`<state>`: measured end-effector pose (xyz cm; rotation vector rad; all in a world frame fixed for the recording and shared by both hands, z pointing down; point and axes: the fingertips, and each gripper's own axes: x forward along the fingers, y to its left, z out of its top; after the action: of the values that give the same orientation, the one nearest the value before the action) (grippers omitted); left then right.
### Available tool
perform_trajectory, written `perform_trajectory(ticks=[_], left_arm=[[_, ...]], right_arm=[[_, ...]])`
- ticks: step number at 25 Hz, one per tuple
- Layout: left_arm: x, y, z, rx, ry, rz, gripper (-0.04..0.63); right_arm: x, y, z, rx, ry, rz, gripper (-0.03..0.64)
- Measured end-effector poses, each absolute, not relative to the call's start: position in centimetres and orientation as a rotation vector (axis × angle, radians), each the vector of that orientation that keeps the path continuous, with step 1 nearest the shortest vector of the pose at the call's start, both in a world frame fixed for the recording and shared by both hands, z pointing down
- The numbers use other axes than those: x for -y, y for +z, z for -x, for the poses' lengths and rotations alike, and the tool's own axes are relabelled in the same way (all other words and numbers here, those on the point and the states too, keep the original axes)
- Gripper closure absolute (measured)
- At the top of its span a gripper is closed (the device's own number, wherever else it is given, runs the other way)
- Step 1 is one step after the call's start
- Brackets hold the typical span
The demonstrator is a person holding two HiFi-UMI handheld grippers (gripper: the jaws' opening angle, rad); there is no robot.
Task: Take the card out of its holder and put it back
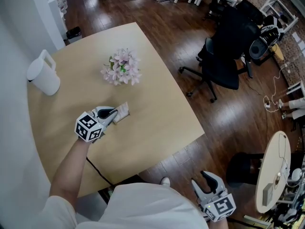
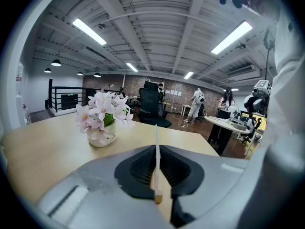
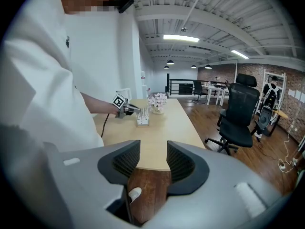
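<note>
Mid-left on the pale wooden table [image 1: 157, 104], left tongs [image 1: 114, 112] clamp a thin white card [image 2: 156, 156] beside its small holder [image 1: 123, 112]; right tongs [image 1: 206, 179] gape empty; best keep it upright going in.

Head view looks down; all views share the table [image 1: 157, 120].

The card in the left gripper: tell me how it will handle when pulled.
The card shows as a thin straight edge above the left gripper, so it is probably light and fairly stiff. Ribbed pads clamp its faces, so slipping seems unlikely.
</note>
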<state>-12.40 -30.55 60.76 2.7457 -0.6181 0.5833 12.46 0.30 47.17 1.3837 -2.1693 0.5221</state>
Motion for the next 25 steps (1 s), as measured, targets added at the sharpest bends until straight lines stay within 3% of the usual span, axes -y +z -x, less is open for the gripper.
perform_trajectory(ticks=[9, 14, 25], left_arm=[[30.6, 61.7, 12.5, 0.629, 0.619, -2.74, 0.57], [30.8, 60.9, 13.0, 0.701, 0.631, -2.739, 0.501], [21.1, 52.8, 19.0, 1.243, 0.571, -2.654, 0.485]], right_arm=[[0.2, 47.7, -12.4, 2.184, 0.517, -1.362, 0.437], [0.4, 47.5, -12.9, 2.206, 0.492, -1.35, 0.437], [0.5, 47.8, -14.3, 2.432, 0.349, -1.087, 0.437]])
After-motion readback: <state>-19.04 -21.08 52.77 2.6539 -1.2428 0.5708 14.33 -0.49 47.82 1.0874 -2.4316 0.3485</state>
